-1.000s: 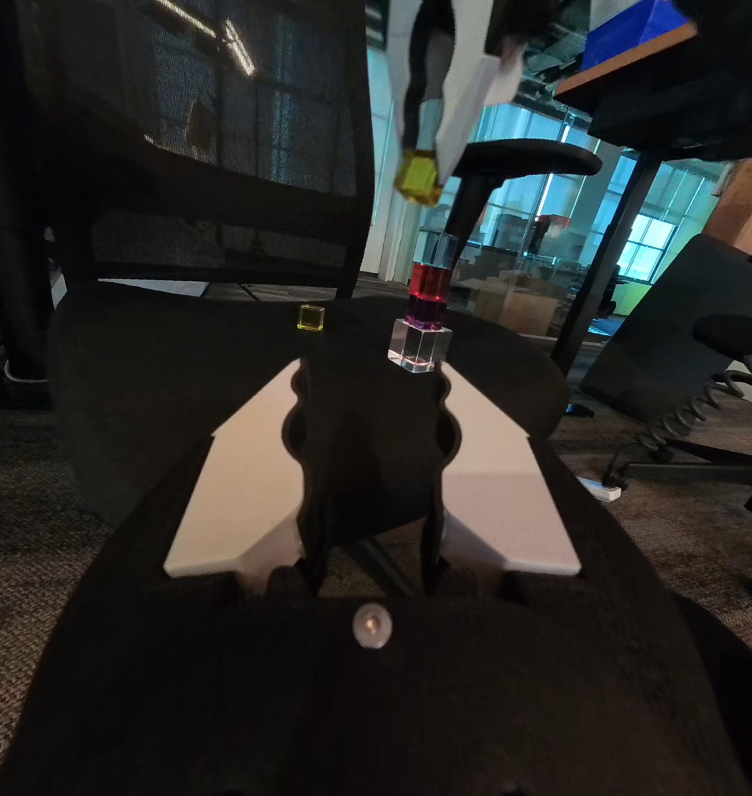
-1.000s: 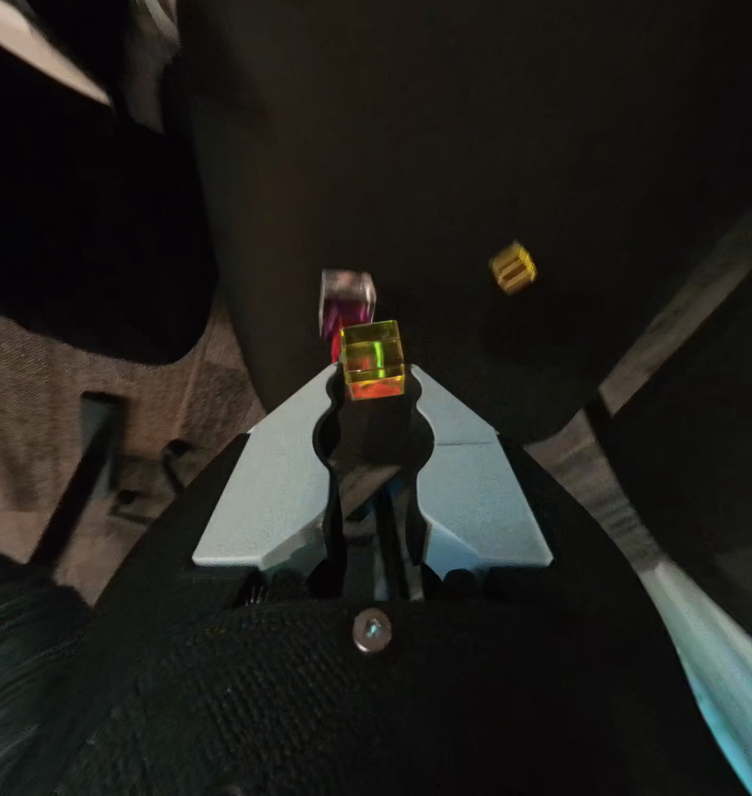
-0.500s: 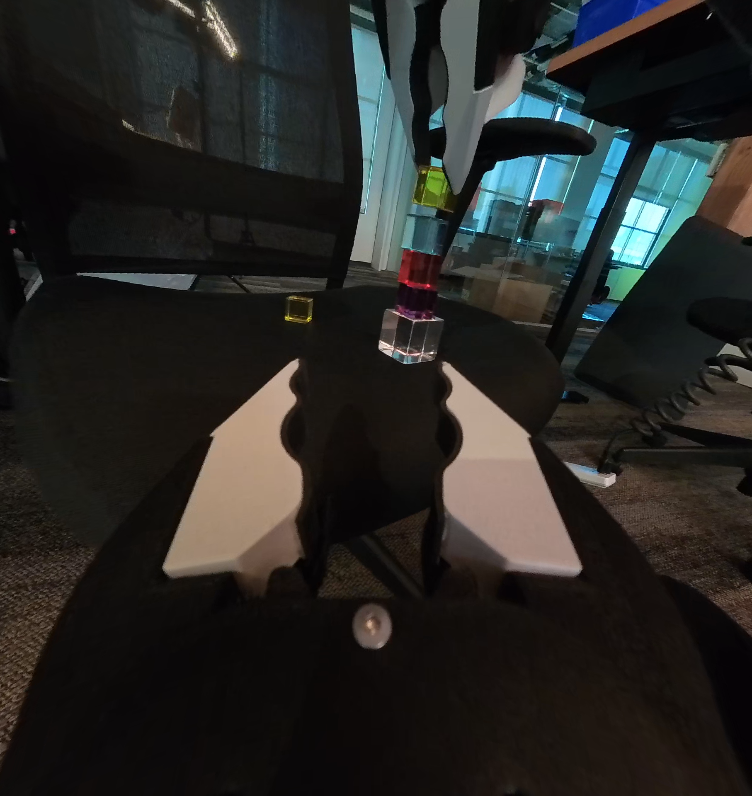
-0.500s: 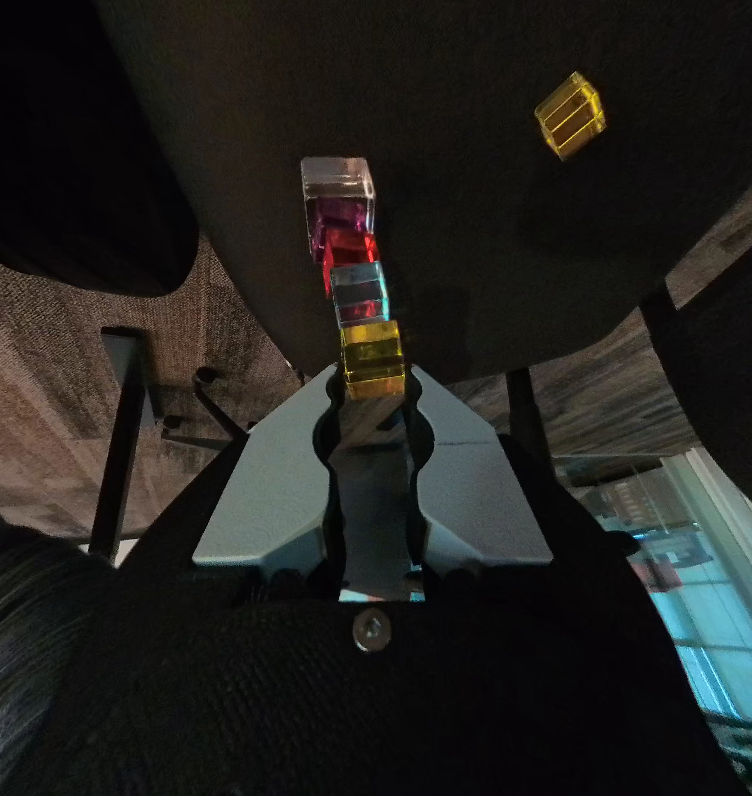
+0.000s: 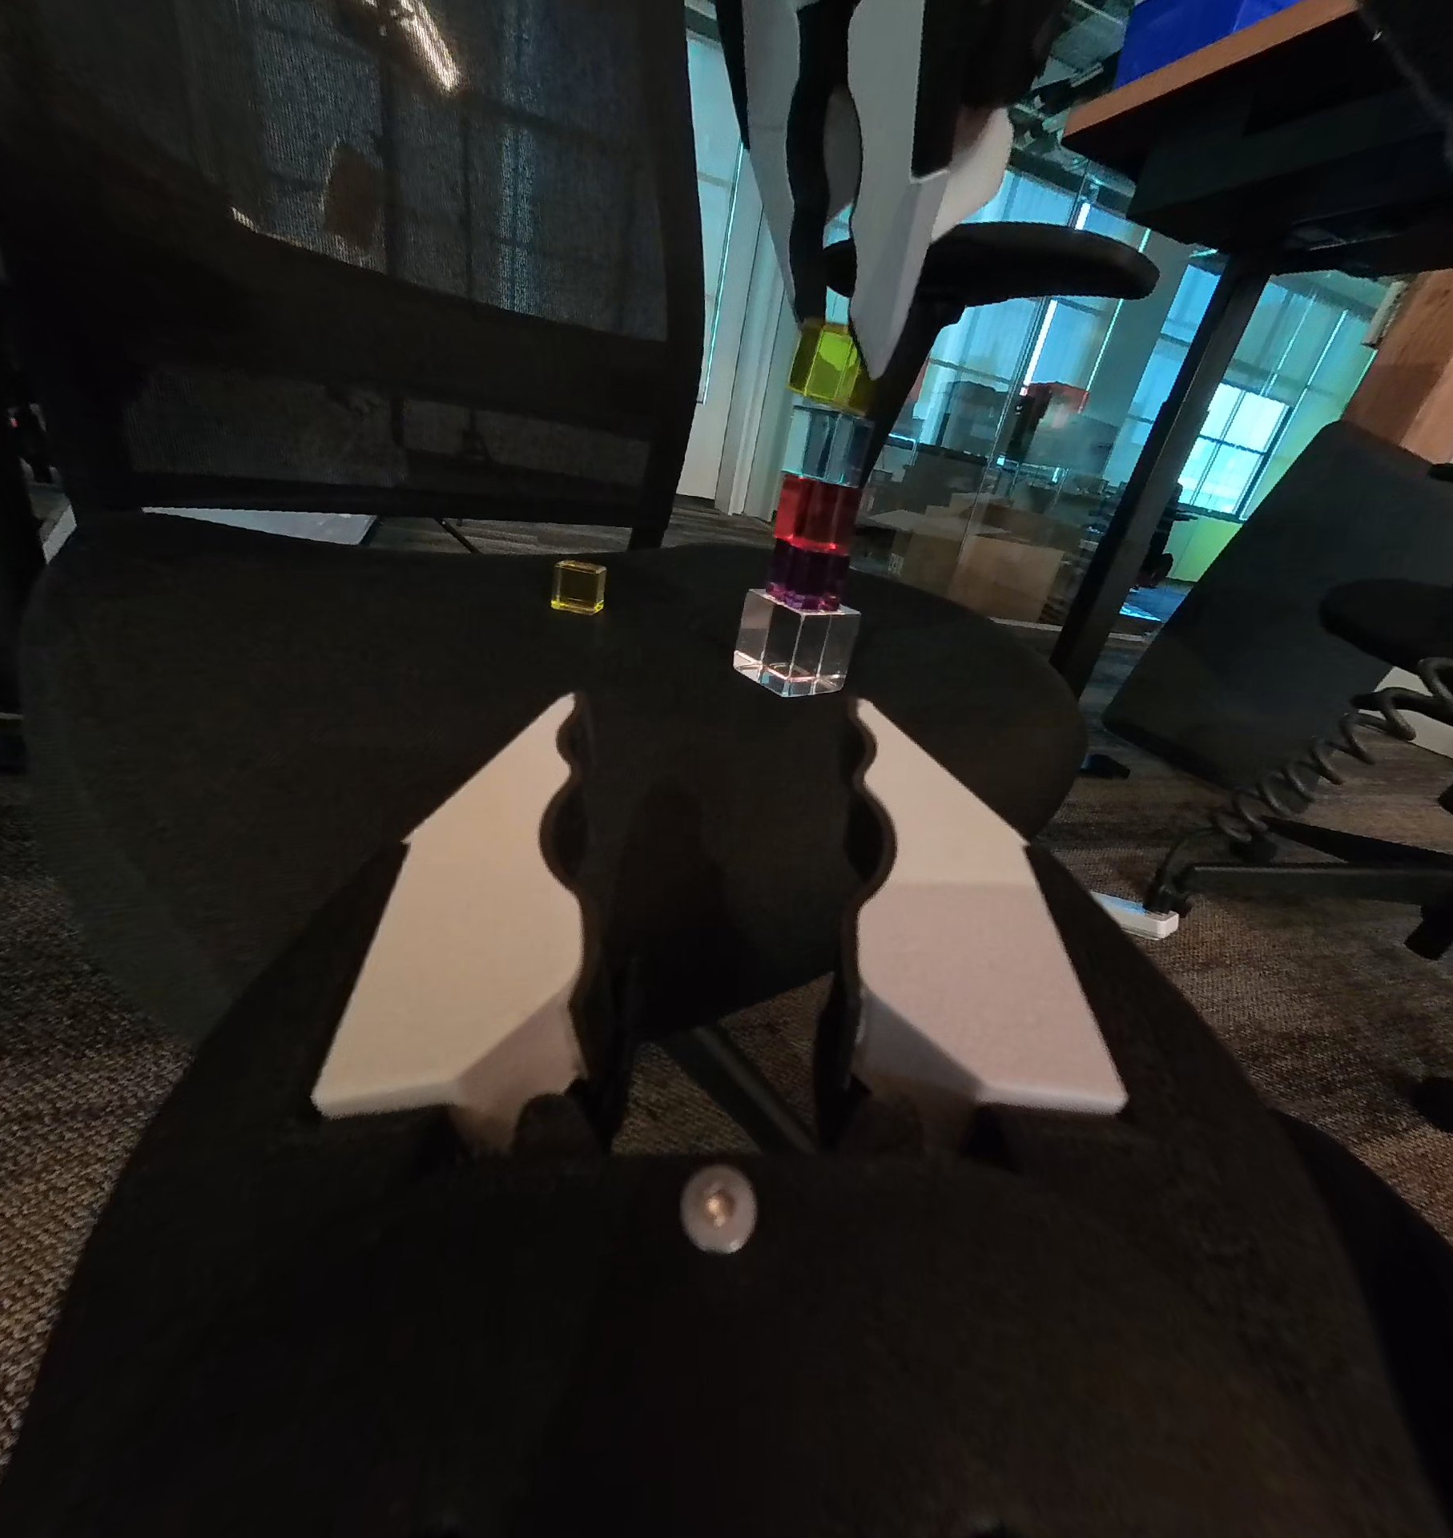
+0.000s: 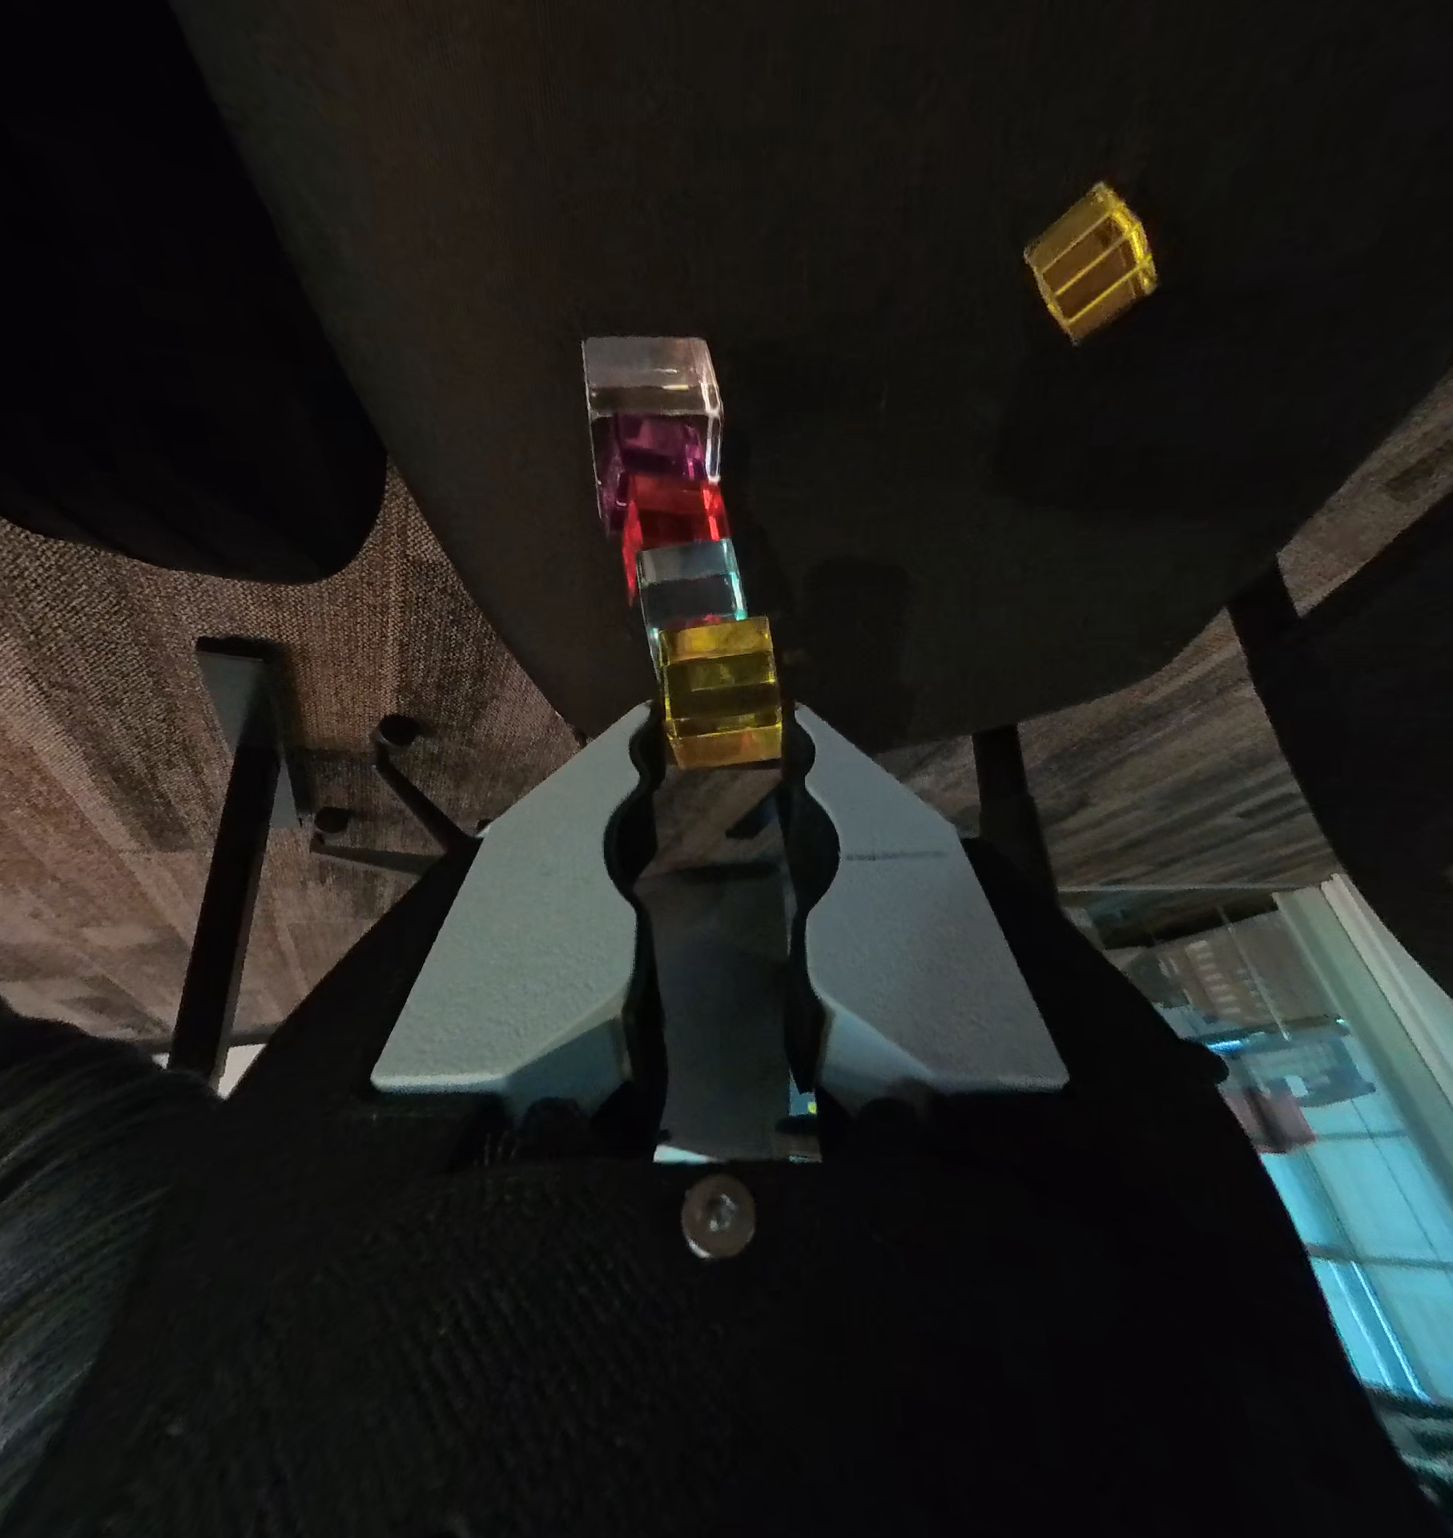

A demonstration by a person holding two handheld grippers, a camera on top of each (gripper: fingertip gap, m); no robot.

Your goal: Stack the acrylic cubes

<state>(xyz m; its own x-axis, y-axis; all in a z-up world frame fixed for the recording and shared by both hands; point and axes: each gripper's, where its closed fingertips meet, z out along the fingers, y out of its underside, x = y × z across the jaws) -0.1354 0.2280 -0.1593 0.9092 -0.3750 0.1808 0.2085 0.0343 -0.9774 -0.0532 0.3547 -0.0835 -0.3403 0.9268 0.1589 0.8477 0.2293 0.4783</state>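
A stack of cubes stands on the black chair seat point(image 5: 332, 716): a large clear cube point(image 5: 796, 641) at the bottom, then purple point(image 5: 808, 574), red point(image 5: 819, 512) and pale clear-blue point(image 5: 833, 445). My right gripper point(image 6: 721, 732) is shut on a yellow cube point(image 6: 721, 691) and holds it on top of the stack; the left wrist view shows this from the side point(image 5: 830, 368). My left gripper point(image 5: 715, 716) is open and empty, low in front of the stack. A second yellow cube point(image 5: 578, 587) lies loose on the seat, also in the right wrist view point(image 6: 1091, 260).
The chair's mesh backrest point(image 5: 374, 250) rises behind the seat. A desk leg point(image 5: 1156, 466) and another chair's base point(image 5: 1331, 865) stand to the right on the carpet point(image 5: 1256, 999). My right fingertips sit around 20 cm from my left ones.
My right gripper brought the yellow cube down from above and set it on the pale cube at the stack's top, still gripping it. My left gripper stayed open and shifted only slightly.
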